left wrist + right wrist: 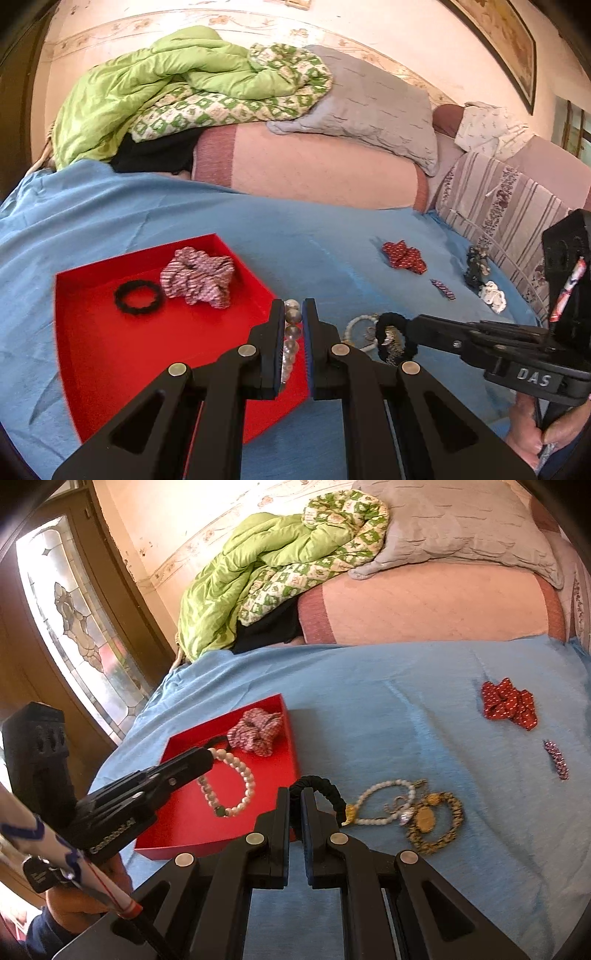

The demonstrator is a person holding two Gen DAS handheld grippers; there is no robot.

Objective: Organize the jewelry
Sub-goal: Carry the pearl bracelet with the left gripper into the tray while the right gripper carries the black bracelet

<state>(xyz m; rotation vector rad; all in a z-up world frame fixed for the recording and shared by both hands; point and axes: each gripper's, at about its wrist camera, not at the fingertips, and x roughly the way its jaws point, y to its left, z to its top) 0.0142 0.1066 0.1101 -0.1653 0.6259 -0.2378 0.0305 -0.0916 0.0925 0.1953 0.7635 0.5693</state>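
My left gripper (293, 314) is shut on a pearl bead bracelet (291, 332) and holds it over the red tray (110, 354); from the right wrist view the bracelet (240, 775) hangs over the tray (177, 834). My right gripper (294, 799) is shut on a black braided bracelet (327, 790) just right of the tray. The tray holds a black hair tie (138, 297) and a red-white striped scrunchie (201, 277). A white bead bracelet (384, 801) and a gold-black bracelet (437, 821) lie beside it.
On the blue sheet (369, 701) lie a red dotted scrunchie (509, 705) and a small beaded clip (556, 758). A dark ornament (476, 264) and a white piece (493, 297) lie at the right. Green quilt (166, 81) and pillows sit behind.
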